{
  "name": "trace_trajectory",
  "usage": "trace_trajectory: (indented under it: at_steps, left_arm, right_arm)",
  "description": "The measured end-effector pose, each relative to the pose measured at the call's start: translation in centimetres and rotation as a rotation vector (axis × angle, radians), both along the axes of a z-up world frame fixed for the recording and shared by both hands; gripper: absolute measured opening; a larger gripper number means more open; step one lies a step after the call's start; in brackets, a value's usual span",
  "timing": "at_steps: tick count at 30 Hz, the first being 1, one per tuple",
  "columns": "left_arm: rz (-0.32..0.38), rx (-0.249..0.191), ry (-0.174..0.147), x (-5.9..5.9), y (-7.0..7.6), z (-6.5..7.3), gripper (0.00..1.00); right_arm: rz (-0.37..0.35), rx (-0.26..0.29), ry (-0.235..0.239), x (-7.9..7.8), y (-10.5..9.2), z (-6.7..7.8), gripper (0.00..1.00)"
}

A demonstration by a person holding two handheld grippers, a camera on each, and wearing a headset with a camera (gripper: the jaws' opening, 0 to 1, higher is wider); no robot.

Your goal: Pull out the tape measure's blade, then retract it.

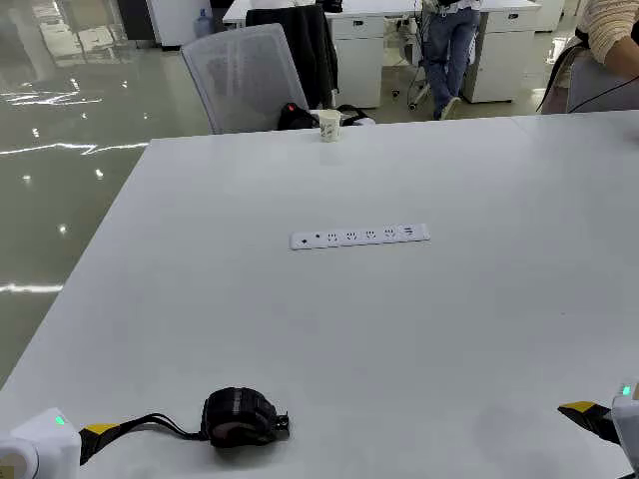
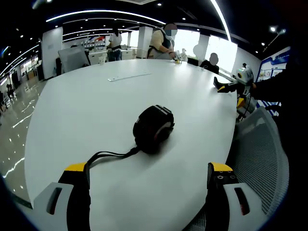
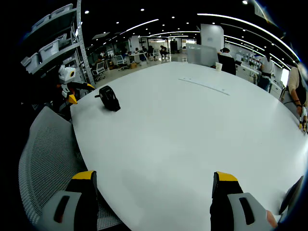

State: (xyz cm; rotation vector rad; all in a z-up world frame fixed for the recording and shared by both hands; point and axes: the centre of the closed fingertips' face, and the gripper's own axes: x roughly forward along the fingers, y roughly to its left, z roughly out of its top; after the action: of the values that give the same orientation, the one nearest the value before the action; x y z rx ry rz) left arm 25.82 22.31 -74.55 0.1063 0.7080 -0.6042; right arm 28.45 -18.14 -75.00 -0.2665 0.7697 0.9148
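**Tape (image 2: 154, 127) at 12 o'clock from the left gripper (image 2: 148, 167)**

Table (image 1: 419, 339): the tape lies by the near edge, close ahead of the left gripper's wide-spread jaws. Its strap (image 2: 108, 155) runs back toward 7 o'clock. The right gripper (image 3: 154, 175), also spread wide, sees the tape at 10 o'clock, well apart.

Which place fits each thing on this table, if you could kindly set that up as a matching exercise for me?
Things:
1. tape measure
2. power strip
3. paper cup
4. right gripper

Places:
A. far edge of the table, by the chair
B. middle of the table
C. near edge, just ahead of the open left gripper
D. open, over bare tabletop at the near right

Pairs: 1-C; 2-B; 3-A; 4-D
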Motion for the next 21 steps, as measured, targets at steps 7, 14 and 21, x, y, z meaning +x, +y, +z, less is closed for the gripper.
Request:
trace_trajectory:
  at_steps: [7,14,21]
  left_arm:
    - [-0.010,-0.005,0.018,-0.26,-0.23,-0.27,0.99]
    - [-0.025,0.004,0.021,0.03,-0.25,-0.33,0.99]
    - [-0.060,0.044,0.007,0.33,-0.20,-0.34,0.99]
  right_arm:
    - [0.007,-0.006,0.001,0.06,-0.07,-0.18,1.00]
    - [0.002,-0.002,0.001,0.23,-0.28,0.13,1.00]
    - [0.018,0.009,-0.023,0.41,0.08,0.19,1.00]
